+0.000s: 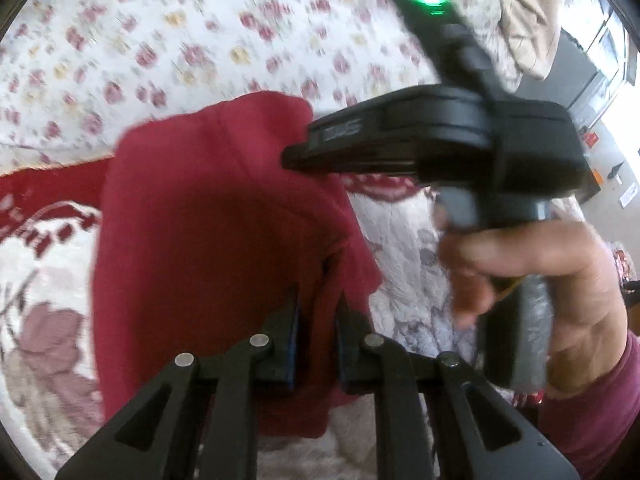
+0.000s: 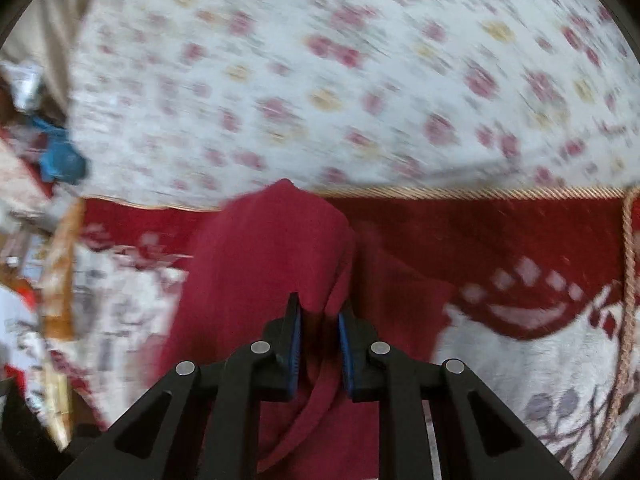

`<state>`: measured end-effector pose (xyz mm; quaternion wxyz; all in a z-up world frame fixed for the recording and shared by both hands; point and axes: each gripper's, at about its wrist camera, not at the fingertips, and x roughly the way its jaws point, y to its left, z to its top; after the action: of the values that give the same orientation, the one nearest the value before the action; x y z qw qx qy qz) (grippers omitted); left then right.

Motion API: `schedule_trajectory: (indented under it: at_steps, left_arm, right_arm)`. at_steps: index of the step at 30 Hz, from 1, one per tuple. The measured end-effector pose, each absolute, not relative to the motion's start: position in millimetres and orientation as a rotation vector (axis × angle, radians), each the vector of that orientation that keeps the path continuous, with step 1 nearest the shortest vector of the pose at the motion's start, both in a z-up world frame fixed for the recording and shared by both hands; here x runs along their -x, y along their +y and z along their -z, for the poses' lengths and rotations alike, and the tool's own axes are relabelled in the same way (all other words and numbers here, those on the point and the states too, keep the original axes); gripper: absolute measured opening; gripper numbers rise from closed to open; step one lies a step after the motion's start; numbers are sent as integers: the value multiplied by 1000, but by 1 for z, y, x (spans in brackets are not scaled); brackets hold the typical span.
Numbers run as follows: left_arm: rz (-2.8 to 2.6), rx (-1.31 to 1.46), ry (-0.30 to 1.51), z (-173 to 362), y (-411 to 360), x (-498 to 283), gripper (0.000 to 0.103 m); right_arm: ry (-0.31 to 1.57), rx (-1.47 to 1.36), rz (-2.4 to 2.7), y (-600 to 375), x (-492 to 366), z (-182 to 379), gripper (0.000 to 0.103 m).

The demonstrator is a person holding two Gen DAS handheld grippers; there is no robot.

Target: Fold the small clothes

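Observation:
A dark red small garment hangs lifted between both grippers. My left gripper is shut on a fold of it, cloth bunched between the blue pads. My right gripper is shut on another part of the same garment. In the left wrist view the right gripper's black body and the hand holding it sit just right of the cloth, close by. Both views are motion-blurred.
Below lies a floral white bedsheet and a red and white patterned blanket with a corded edge. Cluttered items lie at the left. A beige cloth hangs at the upper right.

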<state>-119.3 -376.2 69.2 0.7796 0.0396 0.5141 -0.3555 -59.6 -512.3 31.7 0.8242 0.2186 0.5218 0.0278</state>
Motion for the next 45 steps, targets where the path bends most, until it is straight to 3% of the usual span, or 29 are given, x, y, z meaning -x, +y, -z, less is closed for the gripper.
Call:
schedule_trajectory:
  at_steps: [1, 3, 4, 5, 6, 11, 15, 16, 17, 18, 22, 26, 29, 31, 32, 33, 37, 38, 39, 40, 45]
  left_arm:
    - [774, -101, 1121, -66, -379, 120, 15]
    - [808, -99, 1125, -72, -371, 122, 28]
    - [826, -92, 1129, -78, -363, 124, 46]
    - [845, -80, 1124, -86, -351, 126, 59]
    - [849, -70, 1105, -94, -338, 125, 61]
    - [720, -109, 938, -120, -272, 128, 72]
    - [576, -140, 928, -99, -256, 116, 72]
    - [580, -126, 937, -94, -251, 112, 72]
    - [587, -105, 957, -84, -249, 110, 72]
    - [586, -96, 973, -77, -249, 109, 72]
    - [593, -138, 1017, -56, -256, 118, 72]
    - [590, -131, 1031, -51, -256, 122, 73]
    - [587, -125, 1023, -52, -257, 123, 72]
    - [590, -136, 1023, -51, -260, 124, 73]
    - [590, -141, 1022, -50, -261, 124, 73]
    - [590, -143, 1025, -49, -262, 124, 73]
    - [593, -139, 1030, -47, -264, 123, 73]
    - [591, -139, 1032, -46, -265, 123, 74]
    - [589, -136, 1035, -45, -265, 122, 75]
    - [588, -129, 1042, -44, -265, 120, 75]
    - [602, -116, 1076, -41, -268, 120, 76]
  right_arm:
    - [1116, -483, -56, -514, 59, -25, 20]
    - [1101, -524, -48, -520, 65, -21, 35]
    - [1092, -543, -46, -523, 71, -26, 41]
    - [1087, -551, -39, -525, 78, -32, 54]
    - [1071, -562, -37, -527, 87, -40, 62]
    - [976, -637, -123, -512, 139, -76, 78]
    - [1014, -623, -161, -475, 154, -67, 75]
    - [1029, -587, -172, -463, 156, -63, 65]
    - [1038, -524, -162, -450, 161, -61, 32]
    - [1039, -478, -144, -445, 168, -60, 15]
    - [1044, -362, -78, -440, 199, -56, 9]
    - [1106, -352, 3, -457, 210, -35, 3]
    - [1035, -492, -23, -476, 219, -50, 5]
    - [961, -539, -24, -485, 219, -69, 37]
    - [940, -527, -12, -485, 214, -75, 68]
    - [924, -509, 16, -485, 205, -81, 74]
    - [961, -551, 9, -482, 155, -64, 74]
    - [992, -568, -1, -480, 144, -53, 67]
    - [1029, -581, -20, -478, 136, -43, 42]
    - [1043, -570, -29, -474, 136, -39, 33]
    - [1014, -287, 45, -458, 155, -46, 24]
